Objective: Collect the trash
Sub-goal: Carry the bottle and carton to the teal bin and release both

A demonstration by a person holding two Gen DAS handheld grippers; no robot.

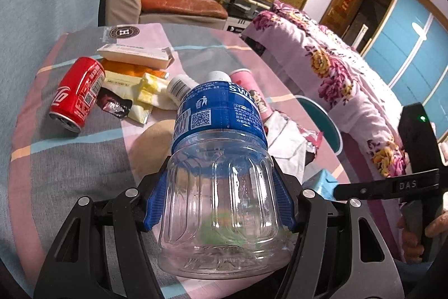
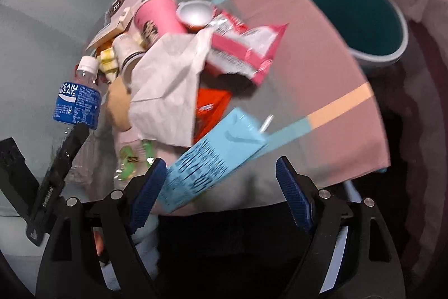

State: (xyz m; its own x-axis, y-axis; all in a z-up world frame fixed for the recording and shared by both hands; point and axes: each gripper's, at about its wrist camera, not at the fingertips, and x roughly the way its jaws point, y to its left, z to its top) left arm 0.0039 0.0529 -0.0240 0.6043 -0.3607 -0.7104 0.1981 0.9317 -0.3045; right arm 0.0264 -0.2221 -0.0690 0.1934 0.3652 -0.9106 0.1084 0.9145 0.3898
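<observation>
Your left view bright and sharp, white glare at the top right corner, shine on the clear bottle [image 1: 221, 178], your right view dimmer and smeared with blur, both bent round with dark edges

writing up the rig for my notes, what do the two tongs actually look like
Both match. The left tongs and right tongs have black angular frames with triangular cut-outs and round silver pivot bolts. Each finger carries a blue ribbed pad. Seen from the left wrist view, the right unit's black body shows a small green light and white lettering on a side bar. No cables or sleeves are visible.
</observation>
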